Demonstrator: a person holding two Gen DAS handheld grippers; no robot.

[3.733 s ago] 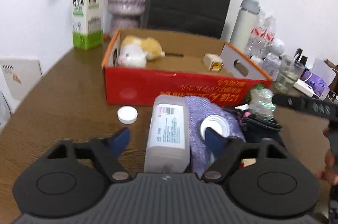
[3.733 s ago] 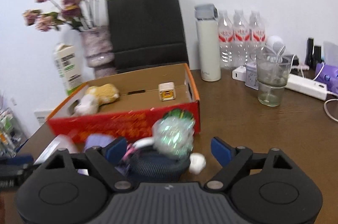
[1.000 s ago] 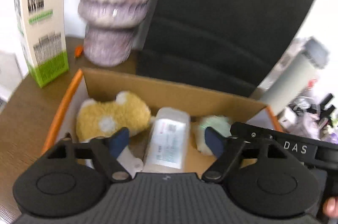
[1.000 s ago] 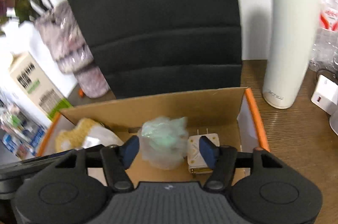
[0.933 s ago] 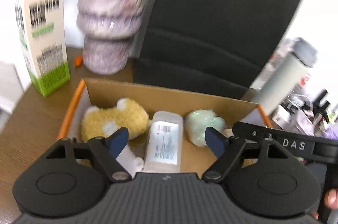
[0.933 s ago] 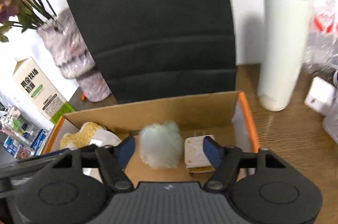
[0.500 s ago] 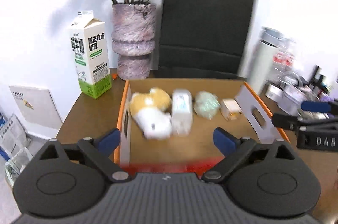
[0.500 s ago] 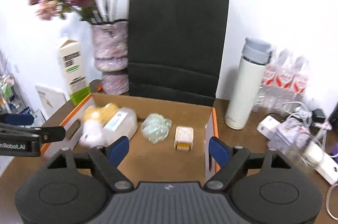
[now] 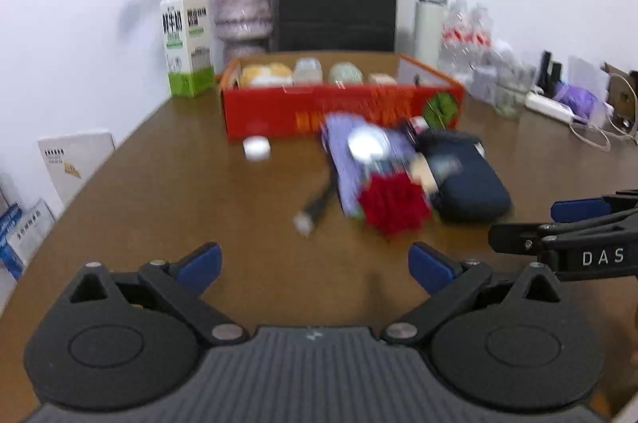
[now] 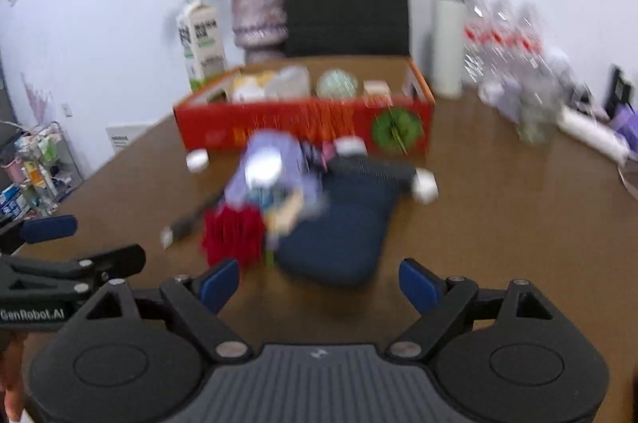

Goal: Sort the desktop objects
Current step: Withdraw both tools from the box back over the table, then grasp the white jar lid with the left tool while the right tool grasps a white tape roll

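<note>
Both tools withdrawn from red cardboard box [image 9: 343, 111]; left tool [image 9: 315, 265] still opening, right tool [image 10: 319, 281] wide, both empty; red pompom [image 9: 392, 203] ahead, mid-tabletop.

White letters "DAS" stand on the black side of the right gripper [image 9: 564, 219], at four o'clock in the left wrist view. "GenRobot.AI" runs along the side of the left gripper [image 10: 77, 243], at eight o'clock in the right wrist view. The milk carton [image 9: 186, 42] at eleven o'clock and the red box [image 9: 339, 109] at twelve o'clock both carry print, too blurred to read.
</note>
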